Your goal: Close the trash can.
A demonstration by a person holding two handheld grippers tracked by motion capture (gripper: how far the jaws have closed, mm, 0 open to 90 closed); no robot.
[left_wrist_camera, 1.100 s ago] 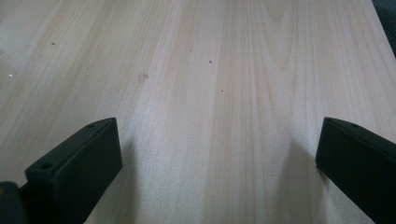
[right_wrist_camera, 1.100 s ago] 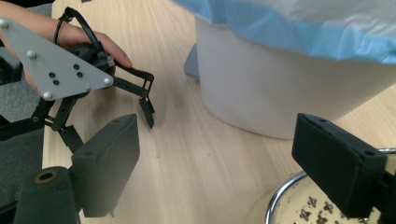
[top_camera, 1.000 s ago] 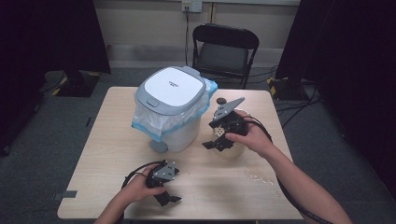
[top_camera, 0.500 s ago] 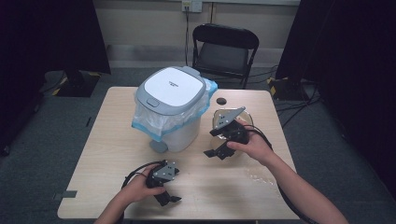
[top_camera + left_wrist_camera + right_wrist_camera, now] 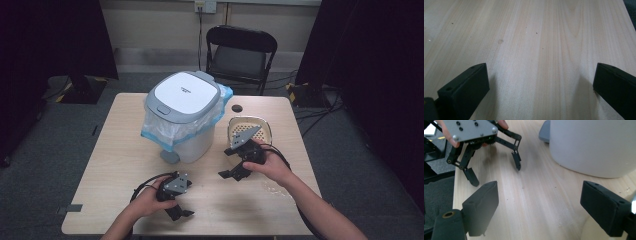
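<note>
Tabletop (image 5: 120, 150): right gripper (image 5: 230, 162) mid-clearing.

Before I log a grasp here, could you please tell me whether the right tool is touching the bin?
Apart. In the right gripper view, the right tool stands open over bare table, with wood showing between it and the bin.

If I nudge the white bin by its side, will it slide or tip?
Probably slides: the bin looks squat with a broad base. Likely light, being plastic with a thin bag liner. Pushing near the lid seems likelier to rock it.
</note>
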